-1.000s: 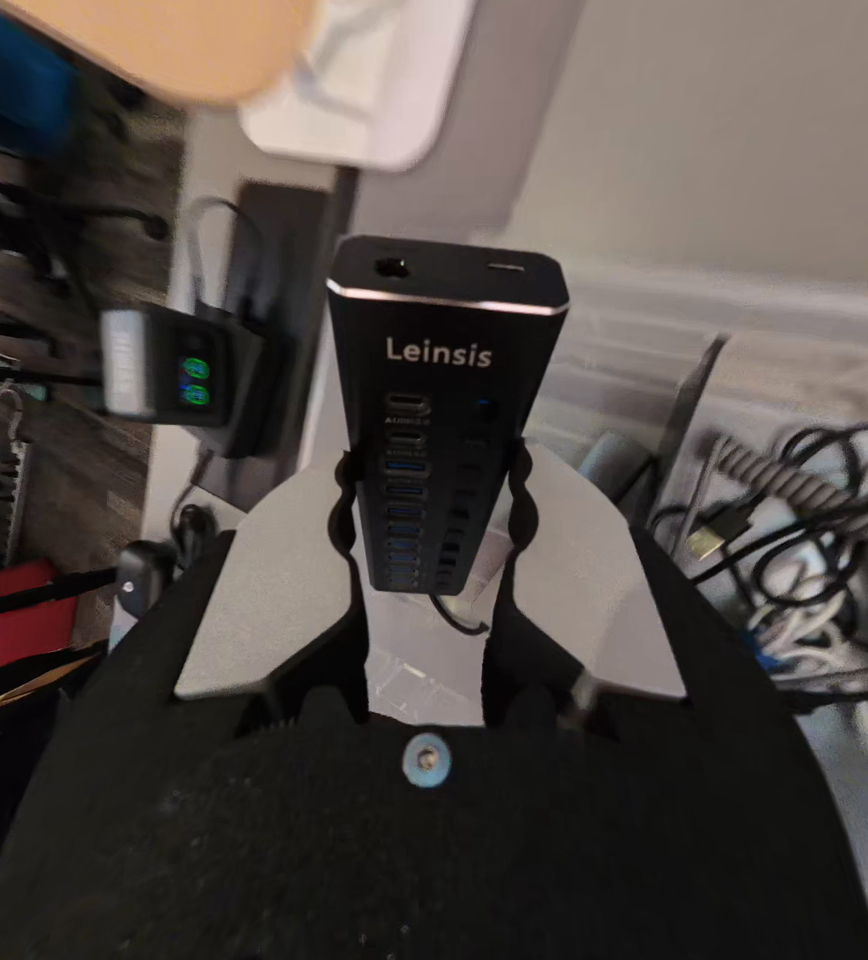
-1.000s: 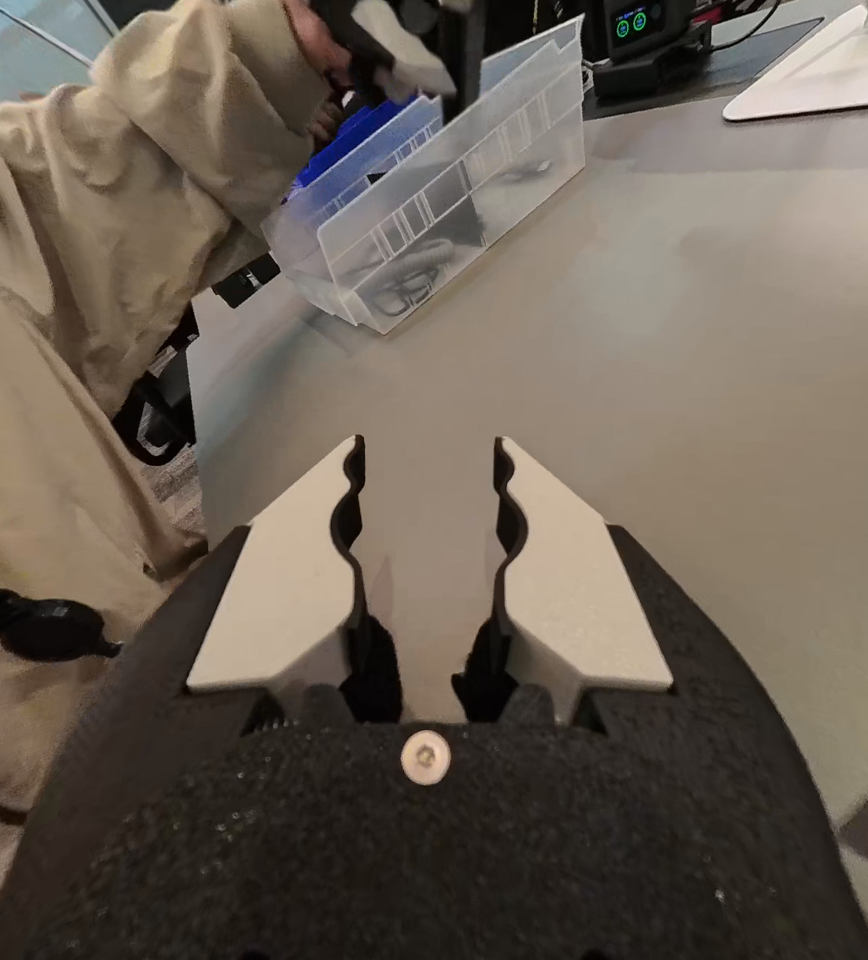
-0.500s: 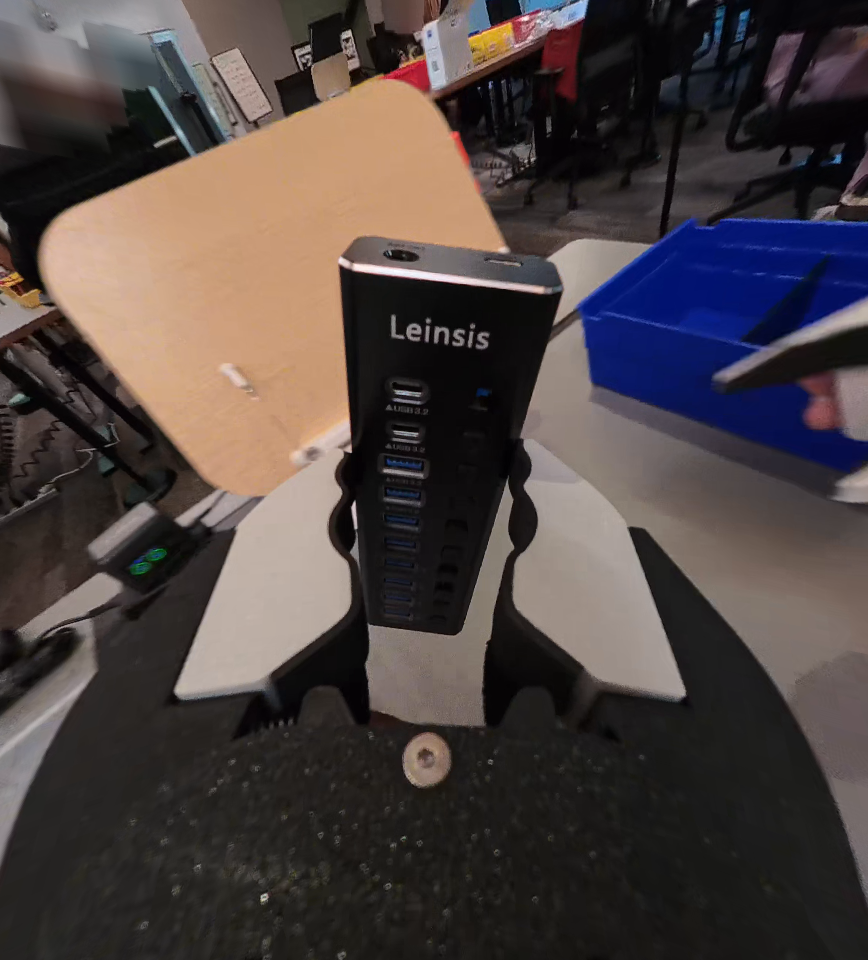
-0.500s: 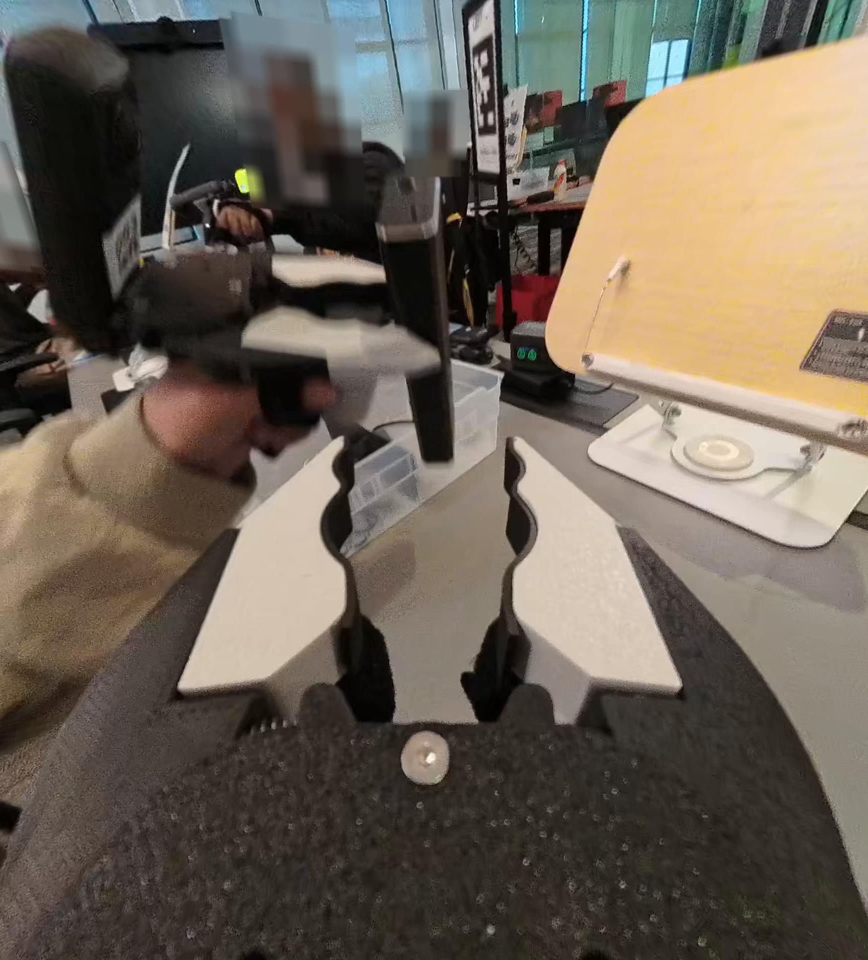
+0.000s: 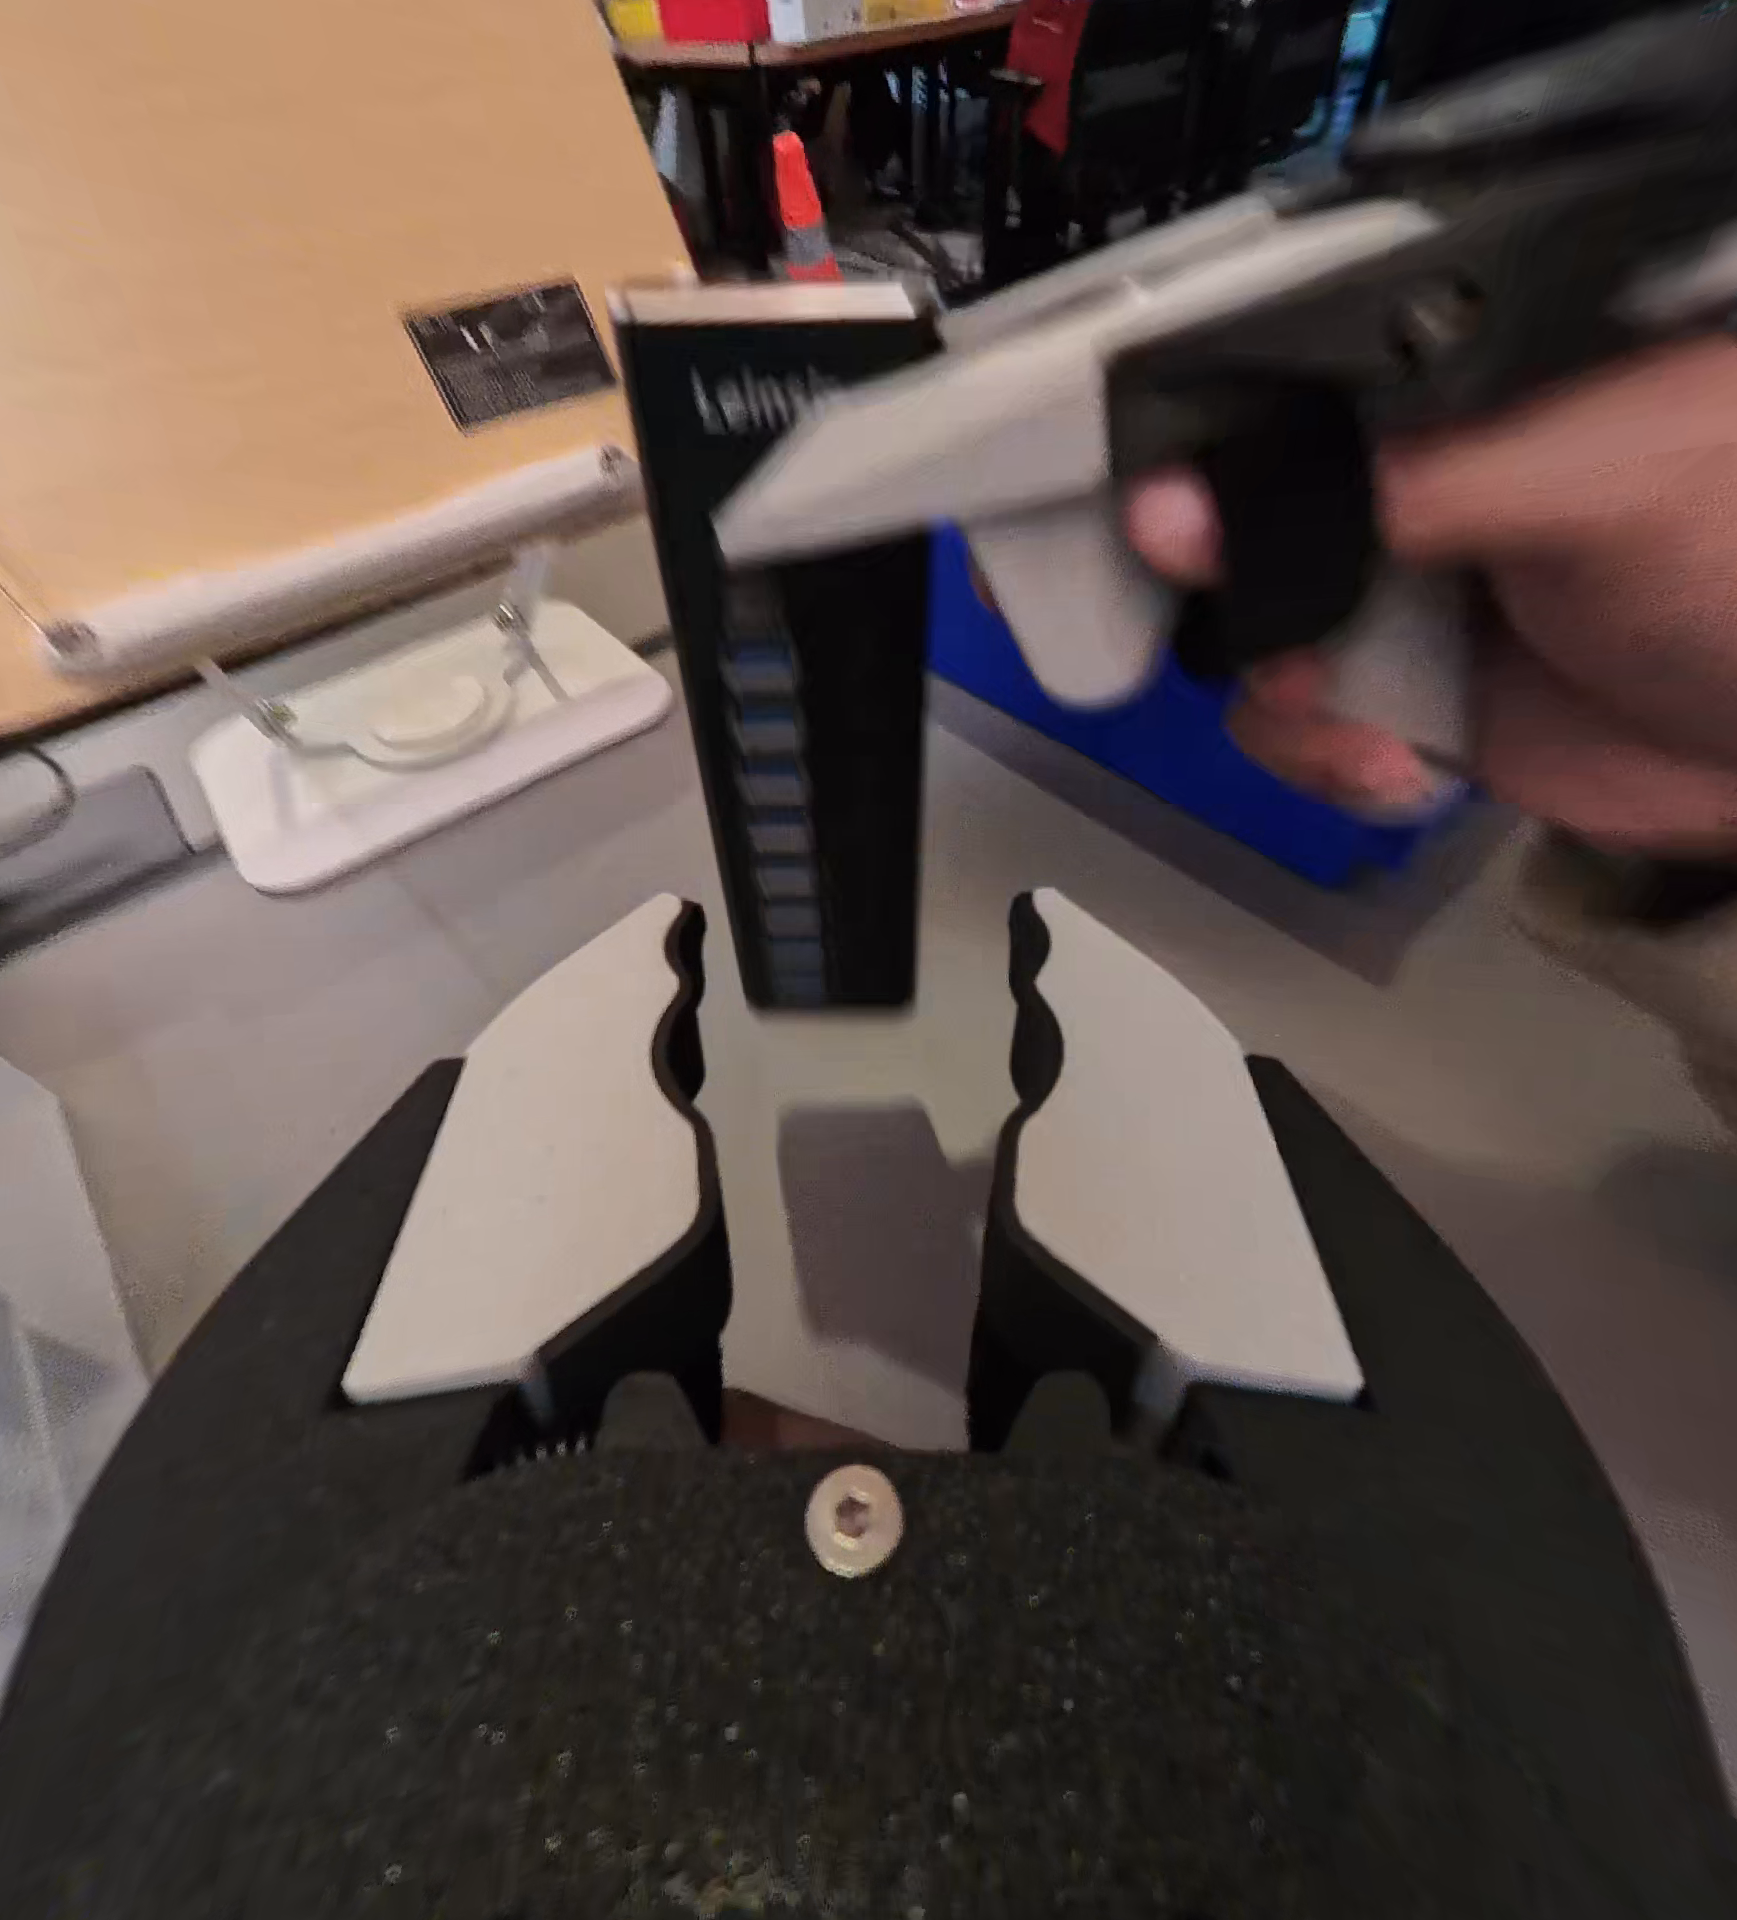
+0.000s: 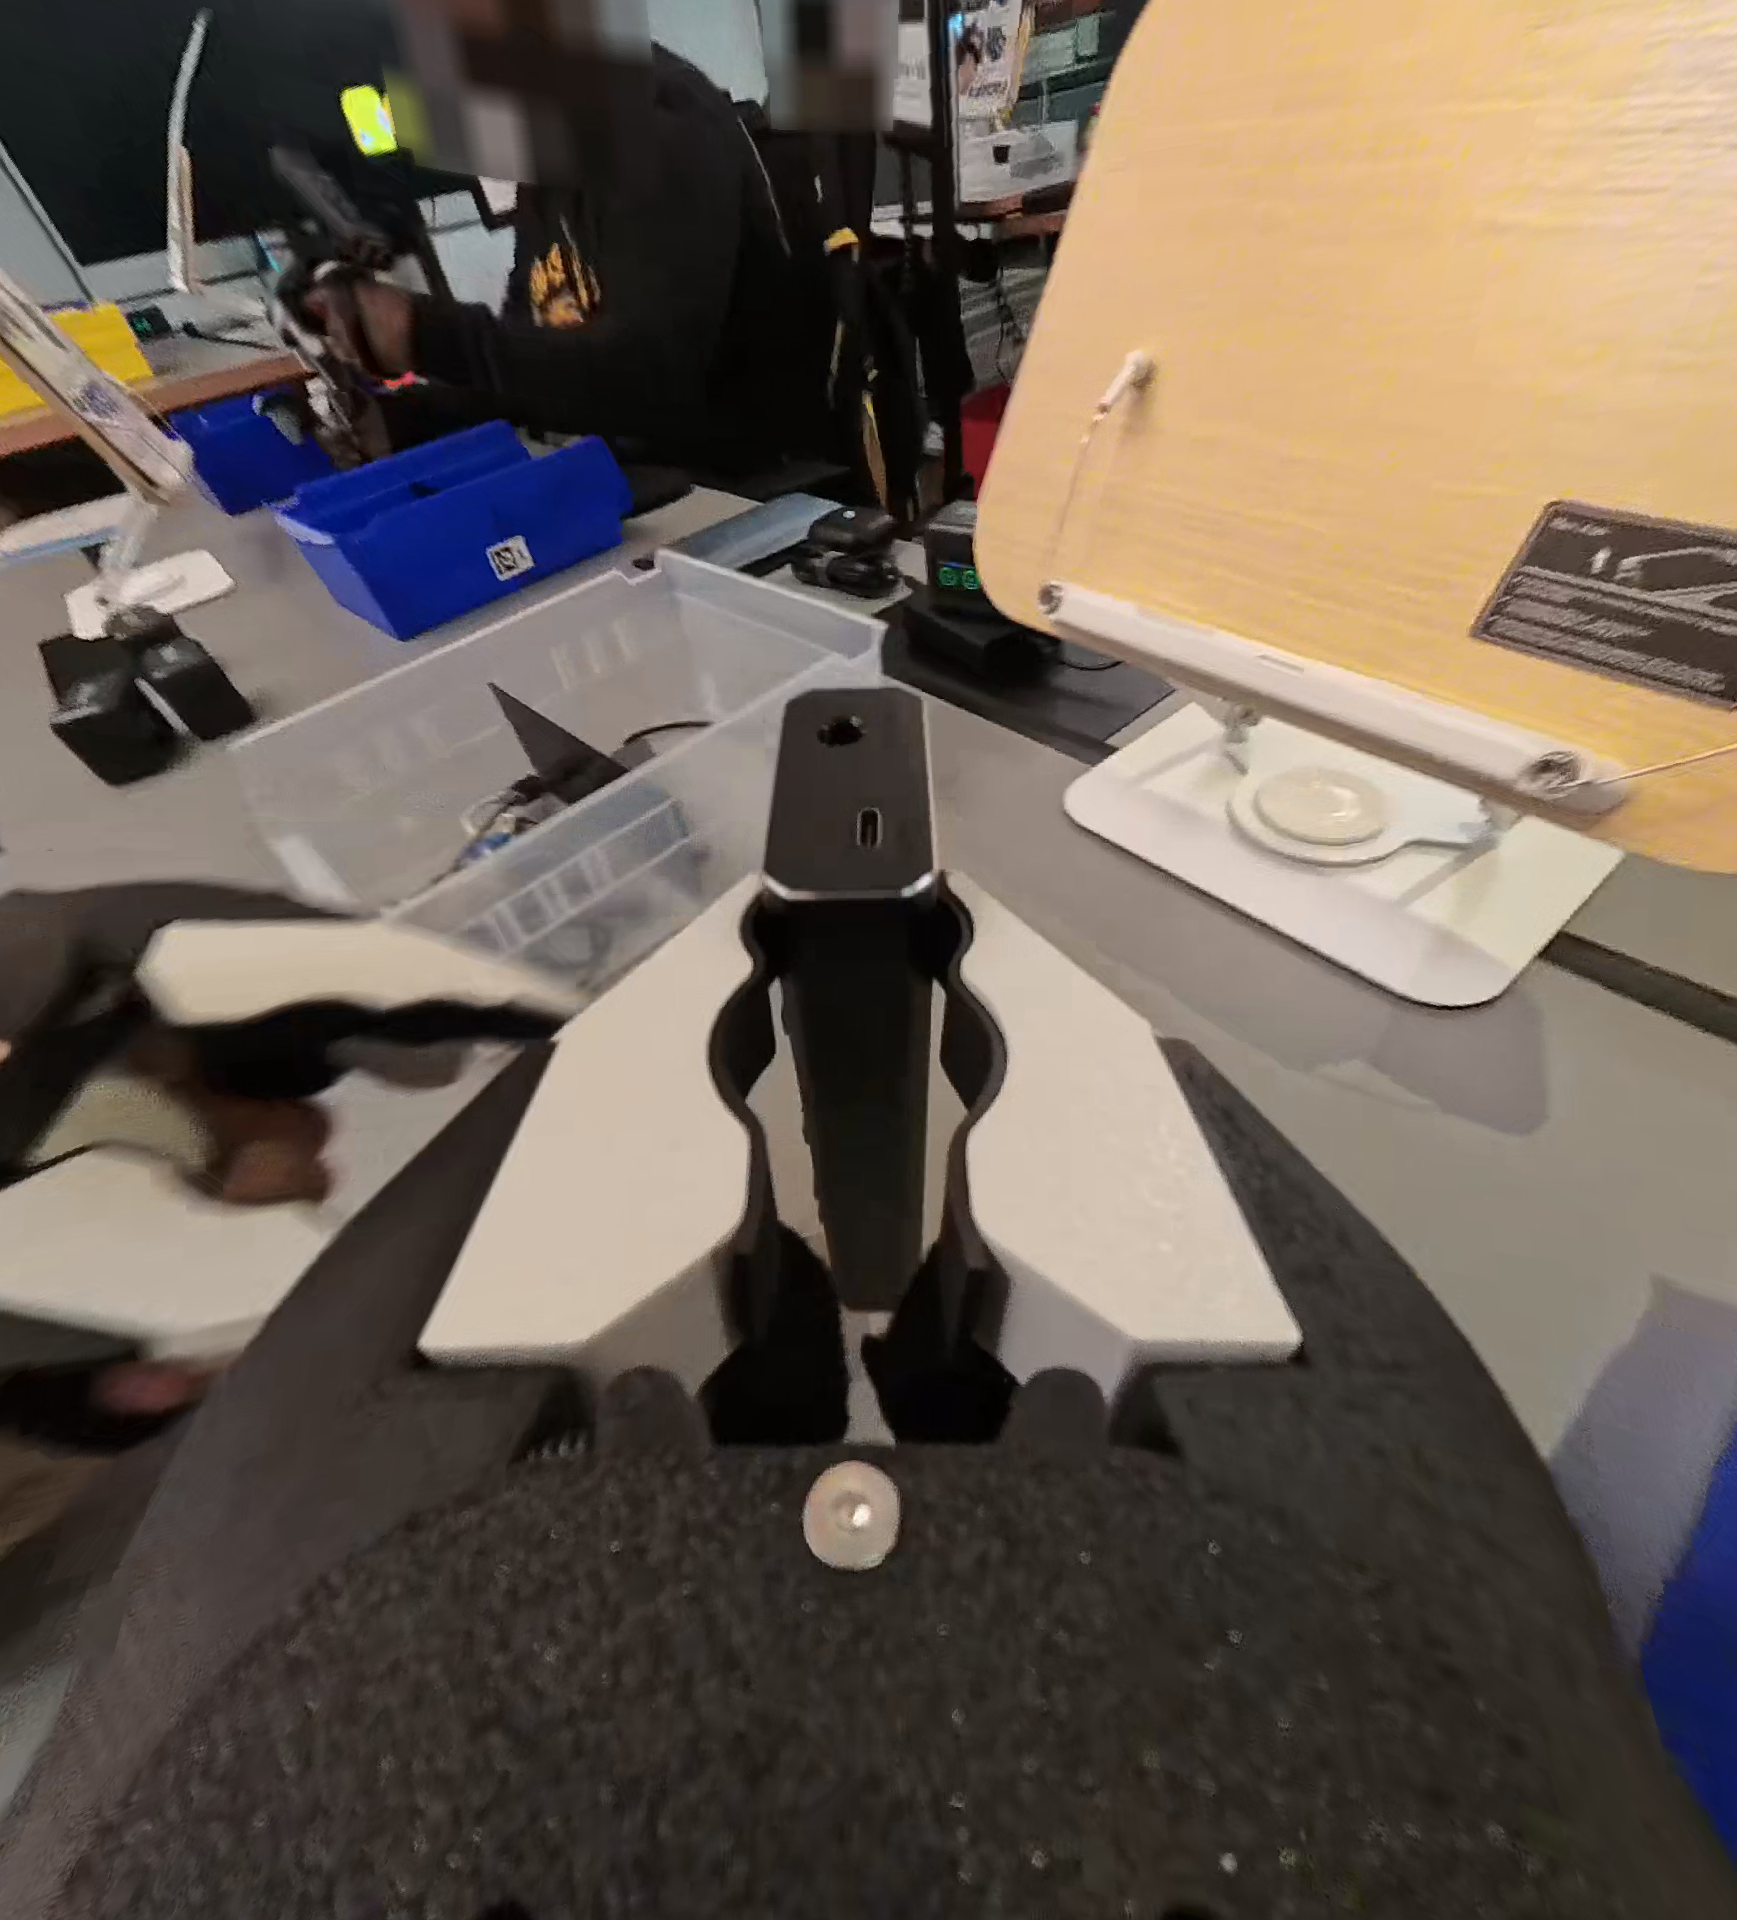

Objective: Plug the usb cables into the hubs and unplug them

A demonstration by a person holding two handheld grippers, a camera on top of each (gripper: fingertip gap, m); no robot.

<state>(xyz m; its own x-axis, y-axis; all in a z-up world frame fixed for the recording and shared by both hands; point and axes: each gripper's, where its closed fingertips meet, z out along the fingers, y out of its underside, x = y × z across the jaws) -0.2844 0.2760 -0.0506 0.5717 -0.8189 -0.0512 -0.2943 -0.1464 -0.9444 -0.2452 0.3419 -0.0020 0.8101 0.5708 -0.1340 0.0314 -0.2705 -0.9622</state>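
Note:
A black multi-port USB hub stands upright a little above the grey table, its column of ports facing my left gripper. My left gripper is open and empty, just in front of the hub's lower end. My right gripper is shut on the hub and grips its narrow sides below the top face. In the left wrist view the right gripper's fingers reach in from the right across the hub. In the right wrist view the left gripper shows blurred at the left.
A wooden board on a white stand is behind the hub, and also shows in the left wrist view. A clear bin holding cables sits behind and left. Blue bins stand nearby. A person in black works at the far side. There is about 8 cm between the tips of the two grippers.
The hub has passed from my left gripper to my right. The left gripper opened and drew back from it. The right gripper, open before, closed on the hub.

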